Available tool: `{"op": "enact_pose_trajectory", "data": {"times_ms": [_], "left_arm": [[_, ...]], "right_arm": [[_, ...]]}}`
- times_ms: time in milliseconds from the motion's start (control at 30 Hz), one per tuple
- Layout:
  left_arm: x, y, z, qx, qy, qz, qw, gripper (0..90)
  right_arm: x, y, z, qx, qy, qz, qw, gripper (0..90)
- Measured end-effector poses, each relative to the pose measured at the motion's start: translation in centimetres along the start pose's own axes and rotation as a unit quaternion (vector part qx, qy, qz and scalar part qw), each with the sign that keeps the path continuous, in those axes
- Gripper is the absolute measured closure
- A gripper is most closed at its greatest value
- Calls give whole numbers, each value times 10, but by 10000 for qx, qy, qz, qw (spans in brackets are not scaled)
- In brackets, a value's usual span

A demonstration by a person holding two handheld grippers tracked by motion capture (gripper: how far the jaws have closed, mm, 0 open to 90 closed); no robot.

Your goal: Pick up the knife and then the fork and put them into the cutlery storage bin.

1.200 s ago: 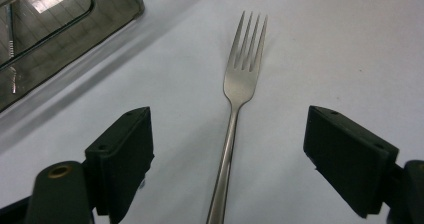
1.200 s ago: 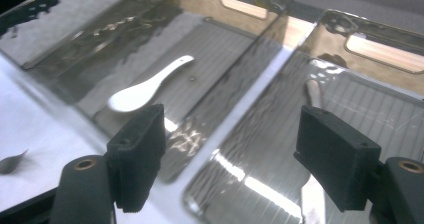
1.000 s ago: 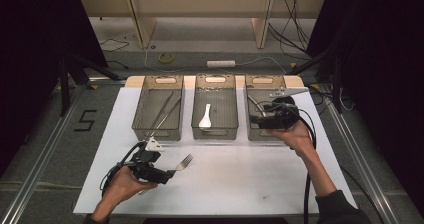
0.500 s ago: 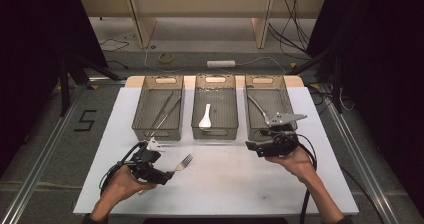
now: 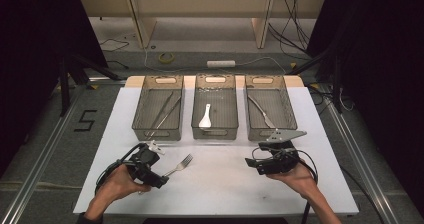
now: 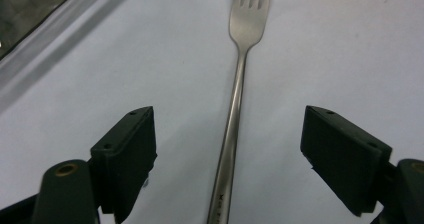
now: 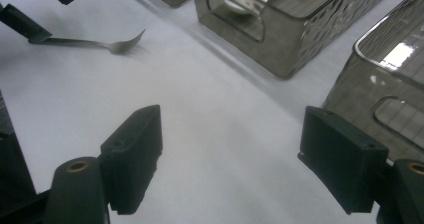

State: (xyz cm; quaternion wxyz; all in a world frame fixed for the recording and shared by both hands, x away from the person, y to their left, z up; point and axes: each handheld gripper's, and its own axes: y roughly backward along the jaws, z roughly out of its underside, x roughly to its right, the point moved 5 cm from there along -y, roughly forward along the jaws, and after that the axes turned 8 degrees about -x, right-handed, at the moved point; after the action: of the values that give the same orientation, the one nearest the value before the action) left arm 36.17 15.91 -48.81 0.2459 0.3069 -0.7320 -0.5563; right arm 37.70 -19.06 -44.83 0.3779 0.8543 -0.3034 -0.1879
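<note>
A steel fork [image 5: 181, 164] lies on the white mat [image 5: 220, 189], tines toward the bins. My left gripper [image 5: 157, 170] is open at its handle end. In the left gripper view the fork [image 6: 235, 104] runs up between the two wide-apart jaws of the left gripper [image 6: 230, 134], touching neither. My right gripper [image 5: 255, 160] hovers low over the mat in front of the right bin [image 5: 267, 129]. It is open, with bare mat between the jaws of the right gripper [image 7: 230, 144]. The fork [image 7: 95, 43] appears far off in that view.
Three grey mesh bins stand in a row at the back of the mat. The left bin [image 5: 142, 119] holds long thin utensils, the middle bin [image 5: 215, 133] a white spoon [image 5: 205, 116], and the right one a knife [image 5: 261, 111]. Dark floor surrounds the table.
My right gripper has drawn back from over the right bin toward the person and come down near the mat. The knife now shows in that bin. The left gripper and fork have stayed put.
</note>
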Motion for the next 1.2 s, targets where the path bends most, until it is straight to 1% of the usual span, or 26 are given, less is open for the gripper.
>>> {"op": "enact_pose_trajectory", "data": {"times_ms": [133,200,233,300,400,467,567,600,667,733,767,833,933,1033,1133,1200], "left_arm": [[0,-1,2,-158,-48,-18,9999,263],[0,-1,3,-220,-96,-52,9997,304],[0,-2,4,-249,-94,-35,9996,321],[0,-2,5,-342,-156,-48,9993,373],[0,-4,8,-520,-230,-78,9984,427],[-1,-6,9,-616,-243,-72,9978,467],[-3,-10,12,-750,-172,-68,9970,523],[-3,-11,13,-780,-187,-69,9968,537],[-3,-12,14,-820,-188,3,9965,574],[-3,-13,14,-866,-215,30,9960,600],[-2,-14,14,-865,-177,41,9961,614],[-2,-16,15,-905,-172,29,9957,636],[-2,-17,15,-931,-185,70,9955,665],[-2,-18,15,-990,-240,64,9948,691],[-1,-19,15,-1007,-202,50,9947,710],[-1,-19,15,-1044,-253,32,9942,725]], "right_arm": [[-5,-1,5,-11,-1,-32,10000,256],[-7,-1,7,-4,20,-38,10000,256],[-8,-1,8,0,29,-50,10000,256],[-10,-1,10,-5,42,-74,10000,256],[-11,-1,11,7,46,-108,9999,256],[-12,-1,12,-4,40,-105,9999,257],[-14,-1,14,-27,56,-126,9999,257],[-14,-1,14,-44,57,-138,9999,257],[-15,-2,15,-47,75,-145,9999,257],[-16,-2,15,-47,78,-147,9999,256],[-17,-1,15,-30,79,-153,9998,256],[-17,-1,15,0,95,-150,9998,254],[-18,0,16,19,84,-168,9998,250],[-19,0,17,42,77,-173,9998,249],[-20,0,18,31,79,-188,9998,250],[-21,0,18,28,93,-193,9998,250]]}}
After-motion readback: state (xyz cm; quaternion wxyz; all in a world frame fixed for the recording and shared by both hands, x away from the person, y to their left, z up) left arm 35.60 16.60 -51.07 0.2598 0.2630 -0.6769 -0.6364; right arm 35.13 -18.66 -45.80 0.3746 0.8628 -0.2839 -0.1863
